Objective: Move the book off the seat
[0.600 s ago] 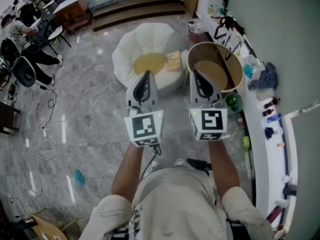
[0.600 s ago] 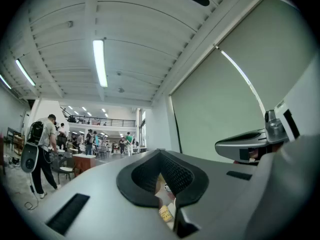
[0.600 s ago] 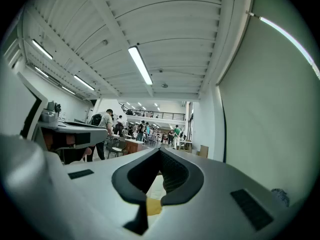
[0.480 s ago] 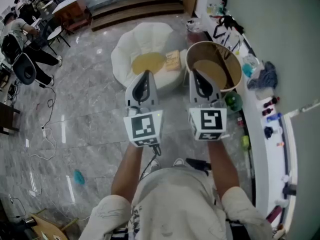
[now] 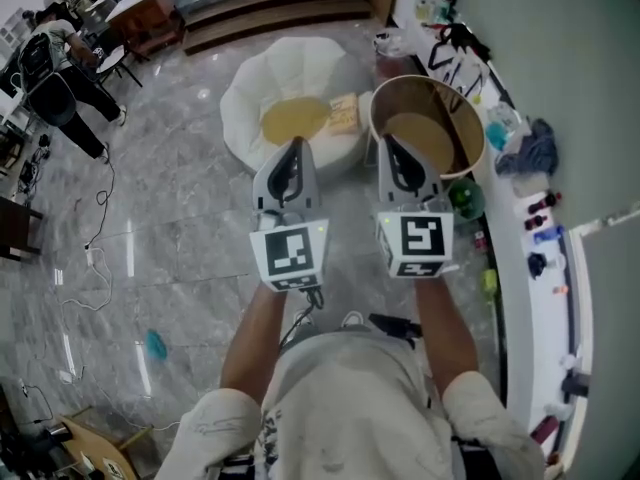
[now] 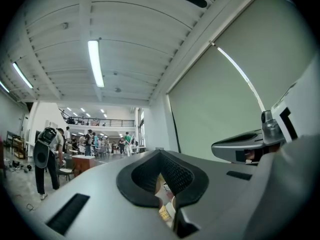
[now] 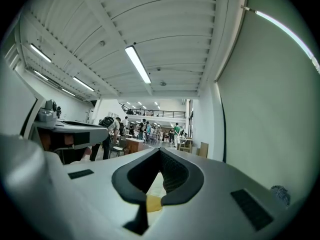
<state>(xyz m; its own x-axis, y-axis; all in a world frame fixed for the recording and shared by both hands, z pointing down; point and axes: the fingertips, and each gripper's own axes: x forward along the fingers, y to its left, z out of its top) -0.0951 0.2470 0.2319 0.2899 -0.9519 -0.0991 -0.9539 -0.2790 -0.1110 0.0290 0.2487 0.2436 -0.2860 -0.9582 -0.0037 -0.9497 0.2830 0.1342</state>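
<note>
Only the view nudged: book (image 5: 343, 115) at 12 o'clock still on seat (image 5: 248, 96), left gripper (image 5: 292, 150) and right gripper (image 5: 391, 144) clenched empty (no progress yet).

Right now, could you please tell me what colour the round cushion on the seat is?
Mustard yellow; the cushion shows best in the head view.

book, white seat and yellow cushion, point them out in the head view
book (image 5: 344, 114), head view, middle of its cover
white seat (image 5: 290, 63), head view, bare back rim
yellow cushion (image 5: 292, 120), head view, its middle
</note>
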